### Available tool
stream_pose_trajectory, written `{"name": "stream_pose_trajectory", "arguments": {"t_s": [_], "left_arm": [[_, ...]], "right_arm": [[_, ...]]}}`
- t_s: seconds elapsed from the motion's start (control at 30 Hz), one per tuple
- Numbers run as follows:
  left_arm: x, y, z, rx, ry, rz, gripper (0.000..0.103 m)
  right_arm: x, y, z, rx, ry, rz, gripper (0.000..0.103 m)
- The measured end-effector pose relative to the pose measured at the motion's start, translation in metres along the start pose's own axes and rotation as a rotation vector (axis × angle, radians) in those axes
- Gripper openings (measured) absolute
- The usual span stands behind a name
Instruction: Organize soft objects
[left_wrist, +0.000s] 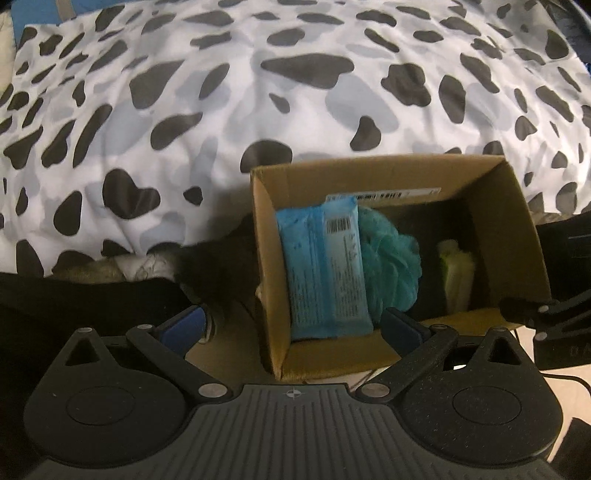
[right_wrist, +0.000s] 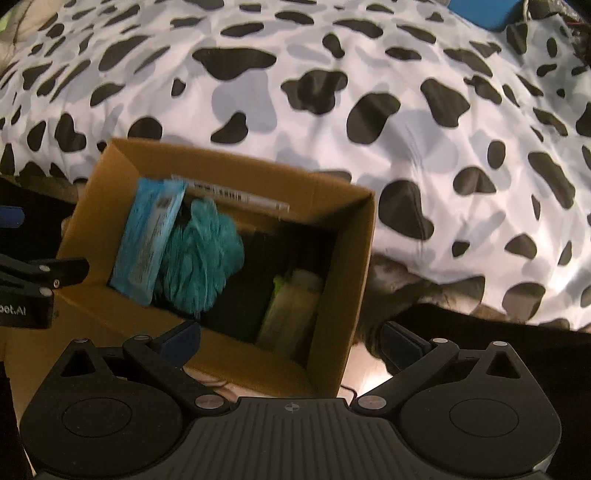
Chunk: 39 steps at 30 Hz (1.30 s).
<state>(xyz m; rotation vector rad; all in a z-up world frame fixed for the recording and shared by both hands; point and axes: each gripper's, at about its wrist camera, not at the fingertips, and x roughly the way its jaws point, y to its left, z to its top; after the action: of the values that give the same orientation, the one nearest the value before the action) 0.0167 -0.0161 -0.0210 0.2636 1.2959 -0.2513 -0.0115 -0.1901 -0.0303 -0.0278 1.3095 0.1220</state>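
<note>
An open cardboard box (left_wrist: 517, 229) stands on the floor beside a bed. Inside it a blue wipes packet (left_wrist: 325, 269) leans against the left wall, a teal bath pouf (left_wrist: 391, 266) sits beside it, and a pale green and white sponge (left_wrist: 458, 273) stands at the right over something dark. The box (right_wrist: 354, 280), packet (right_wrist: 147, 240), pouf (right_wrist: 203, 254) and sponge (right_wrist: 291, 310) also show in the right wrist view. My left gripper (left_wrist: 293, 326) is open and empty above the box's near left corner. My right gripper (right_wrist: 290, 339) is open and empty above its near right corner.
A bed with a black and grey spotted white duvet (left_wrist: 258, 92) fills the background behind the box. Dark cloth and fur (left_wrist: 207, 266) lie left of the box. The other gripper (left_wrist: 554, 314) shows at the right edge, and in the right wrist view it (right_wrist: 29, 284) shows at the left edge.
</note>
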Motion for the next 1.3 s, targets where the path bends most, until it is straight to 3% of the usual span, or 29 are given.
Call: {"name": "stream_pose_trajectory", "arguments": {"t_s": [0.37, 1.3], "left_arm": [[0.011, -0.001, 0.001, 0.004, 0.055, 0.002, 0.103], [0.012, -0.005, 0.002, 0.018, 0.057, -0.004, 0.103]], "right_arm": [[0.011, -0.001, 0.000, 0.012, 0.064, -0.006, 0.103], [0.014, 0.000, 0.001, 0.015, 0.083, -0.004, 0.103]]}}
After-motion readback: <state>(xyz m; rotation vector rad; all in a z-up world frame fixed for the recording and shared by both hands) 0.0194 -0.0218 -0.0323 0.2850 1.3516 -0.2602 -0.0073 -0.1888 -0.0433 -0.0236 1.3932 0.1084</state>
